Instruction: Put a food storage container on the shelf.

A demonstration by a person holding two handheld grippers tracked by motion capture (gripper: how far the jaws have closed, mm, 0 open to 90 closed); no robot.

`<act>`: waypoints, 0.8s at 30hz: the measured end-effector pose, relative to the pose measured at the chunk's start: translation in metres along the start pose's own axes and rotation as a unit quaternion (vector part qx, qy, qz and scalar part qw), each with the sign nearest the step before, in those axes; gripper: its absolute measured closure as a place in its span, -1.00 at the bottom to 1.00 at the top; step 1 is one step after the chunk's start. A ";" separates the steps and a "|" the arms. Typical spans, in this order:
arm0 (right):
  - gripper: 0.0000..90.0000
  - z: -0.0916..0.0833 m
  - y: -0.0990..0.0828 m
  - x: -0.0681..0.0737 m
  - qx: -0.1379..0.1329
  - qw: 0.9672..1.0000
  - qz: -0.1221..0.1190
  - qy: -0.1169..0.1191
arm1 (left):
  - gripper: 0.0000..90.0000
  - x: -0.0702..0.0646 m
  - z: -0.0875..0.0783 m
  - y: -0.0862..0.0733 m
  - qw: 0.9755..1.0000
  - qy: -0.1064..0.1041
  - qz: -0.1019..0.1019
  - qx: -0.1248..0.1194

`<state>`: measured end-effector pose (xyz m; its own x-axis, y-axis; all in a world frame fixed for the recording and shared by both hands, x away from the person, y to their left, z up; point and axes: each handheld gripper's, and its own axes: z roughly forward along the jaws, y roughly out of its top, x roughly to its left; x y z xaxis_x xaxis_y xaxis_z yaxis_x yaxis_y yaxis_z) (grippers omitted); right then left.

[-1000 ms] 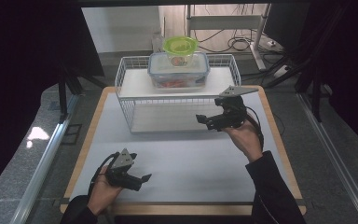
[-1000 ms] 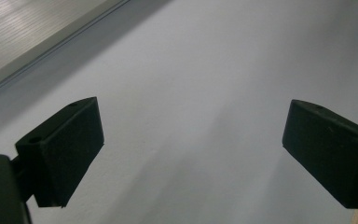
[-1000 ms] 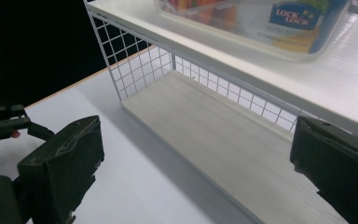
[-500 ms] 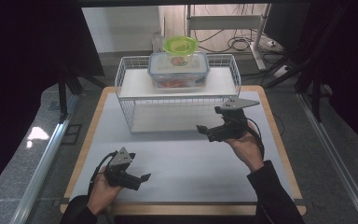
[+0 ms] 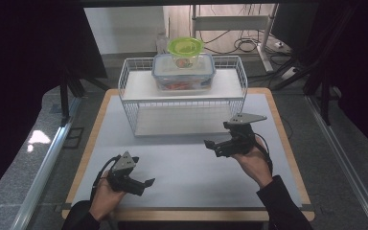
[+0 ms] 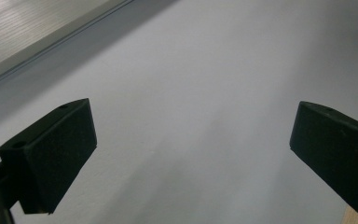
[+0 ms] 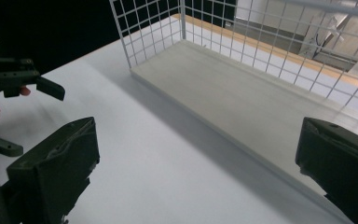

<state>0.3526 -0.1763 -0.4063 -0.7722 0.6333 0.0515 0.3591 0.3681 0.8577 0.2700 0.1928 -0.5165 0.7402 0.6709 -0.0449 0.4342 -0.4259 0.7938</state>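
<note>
A white mat (image 5: 187, 163) covers most of a wooden-edged table (image 5: 287, 158), and both grippers sit over its near half. At the far side of the mat stands a white wire rack (image 5: 182, 103) with two shelves. Its lower shelf (image 7: 242, 102) is bare, and on the upper one rests a clear lidded food container (image 5: 183, 73) with a small green-lidded tub (image 5: 185, 49) on top of it (the contents show only as a reddish blur through the wall). Around the table the room is dark; grey floor, a metal rail at each side, and cables and a stand at the far end are all that can be made out.

The left gripper (image 5: 141, 184) lies low over the near left of the mat, its jaws wide apart with nothing between them; they have just been opening a little further. The right gripper (image 5: 215, 146) is held near the right, just in front of the rack, well apart from the container above, and its jaws are also spread wide and hold nothing. In the right gripper view the left gripper (image 7: 28, 93) is cut off at the left edge.

Both forearms are cropped by the near edge, sleeves dark.
</note>
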 end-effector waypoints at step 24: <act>-1.00 -0.014 -0.060 -0.004 0.013 0.999 0.013 -0.035 | -1.00 0.000 0.001 0.000 1.000 0.003 -0.001 0.007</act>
<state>0.3264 -0.2107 -0.4508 -0.7238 0.6890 0.0369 0.3933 0.3681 0.8425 0.2705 0.1917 -0.5172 0.7362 0.6753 -0.0433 0.4435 -0.4331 0.7847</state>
